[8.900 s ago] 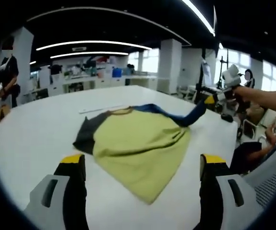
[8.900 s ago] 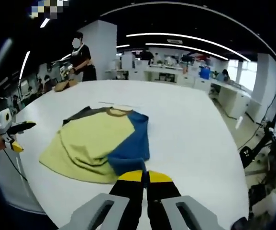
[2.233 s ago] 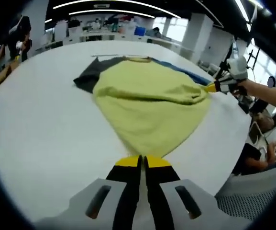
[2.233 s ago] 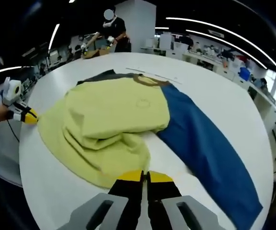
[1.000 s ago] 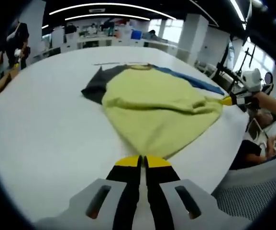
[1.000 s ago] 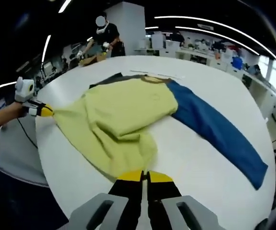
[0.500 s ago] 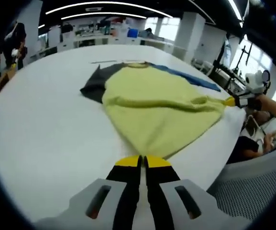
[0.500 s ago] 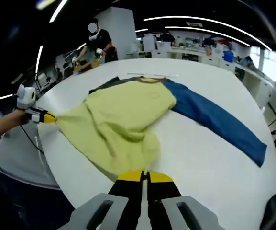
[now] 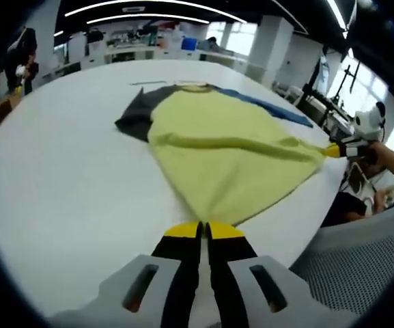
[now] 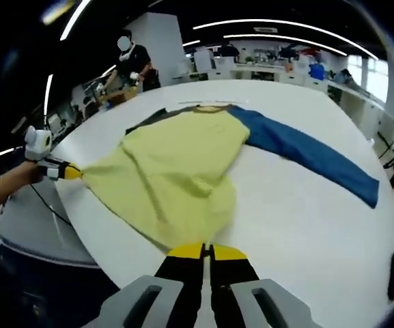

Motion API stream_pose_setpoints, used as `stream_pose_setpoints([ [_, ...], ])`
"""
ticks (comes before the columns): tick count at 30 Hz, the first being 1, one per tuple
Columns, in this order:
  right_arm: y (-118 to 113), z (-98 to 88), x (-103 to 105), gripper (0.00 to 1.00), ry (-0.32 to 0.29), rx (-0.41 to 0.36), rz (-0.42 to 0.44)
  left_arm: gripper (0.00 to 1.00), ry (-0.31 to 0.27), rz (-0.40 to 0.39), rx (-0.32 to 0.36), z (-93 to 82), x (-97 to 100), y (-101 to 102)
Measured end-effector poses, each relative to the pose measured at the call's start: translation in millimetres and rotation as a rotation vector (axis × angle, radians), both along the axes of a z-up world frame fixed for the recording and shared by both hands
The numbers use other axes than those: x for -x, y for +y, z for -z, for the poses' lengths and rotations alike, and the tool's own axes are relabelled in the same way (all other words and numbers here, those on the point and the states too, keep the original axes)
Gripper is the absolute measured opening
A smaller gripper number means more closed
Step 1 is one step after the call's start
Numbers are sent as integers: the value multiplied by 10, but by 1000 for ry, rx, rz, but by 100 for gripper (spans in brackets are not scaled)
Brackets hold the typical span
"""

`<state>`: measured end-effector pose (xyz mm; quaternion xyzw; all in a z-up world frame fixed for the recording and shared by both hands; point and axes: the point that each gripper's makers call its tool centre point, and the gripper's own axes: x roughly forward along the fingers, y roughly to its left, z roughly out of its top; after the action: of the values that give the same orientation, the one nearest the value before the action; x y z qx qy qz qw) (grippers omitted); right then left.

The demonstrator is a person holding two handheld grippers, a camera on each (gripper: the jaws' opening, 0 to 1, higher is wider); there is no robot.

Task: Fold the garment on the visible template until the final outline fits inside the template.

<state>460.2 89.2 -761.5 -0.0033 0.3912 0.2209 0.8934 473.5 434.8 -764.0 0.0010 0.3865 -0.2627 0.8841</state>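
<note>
Stretching the garment (image 9: pixel 231 147) flat was the work in hand: compared with half a second earlier, the yellow-green body lay tauter across the white table (image 9: pixel 60 178), the loose ridge across its middle had thinned to one long crease, and the hem had been drawn nearer the table's near edge.

In the left gripper view, the left gripper (image 9: pixel 200 229) had its jaws closed on one hem corner at 6 o'clock, while the right gripper (image 9: pixel 336 150) pinched the opposite corner out at 3 o'clock. In the right gripper view, the right gripper (image 10: pixel 206 249) sat with jaws shut on the hem at 6 o'clock, and the left gripper (image 10: pixel 70 172) gripped its corner at 9 o'clock. The blue sleeve (image 10: pixel 306 154) lay fully extended toward 2 o'clock; the dark grey sleeve (image 9: pixel 134 116) was bunched near the collar at 11 o'clock.

A thin line on the table just beyond the collar may have been the template's edge; I could not tell for certain. By my judgement this was spreading only, with no fold yet made, so most of the task remained. The hem sat close to the table's edge, a risk for slippage.
</note>
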Motion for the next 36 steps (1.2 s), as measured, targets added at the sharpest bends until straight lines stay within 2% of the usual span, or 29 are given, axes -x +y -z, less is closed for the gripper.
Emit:
stream_pose_setpoints([
  [9,39,52,107,0,23,17,-8,1,40,6,-8,66,79,11],
  [17,-27,104,116,0,43,35,13,0,78,-4,-8,108,135,51],
  [22,-37,152,126,0,51,67,-5,0,96,1,-18,162,175,45],
  [29,-31,175,124,0,56,61,-4,1,104,1,-26,197,186,51],
  [33,-26,139,105,0,45,26,12,4,73,4,-34,163,165,78],
  [36,-28,75,73,13,18,17,12,13,49,1,-11,112,132,78],
])
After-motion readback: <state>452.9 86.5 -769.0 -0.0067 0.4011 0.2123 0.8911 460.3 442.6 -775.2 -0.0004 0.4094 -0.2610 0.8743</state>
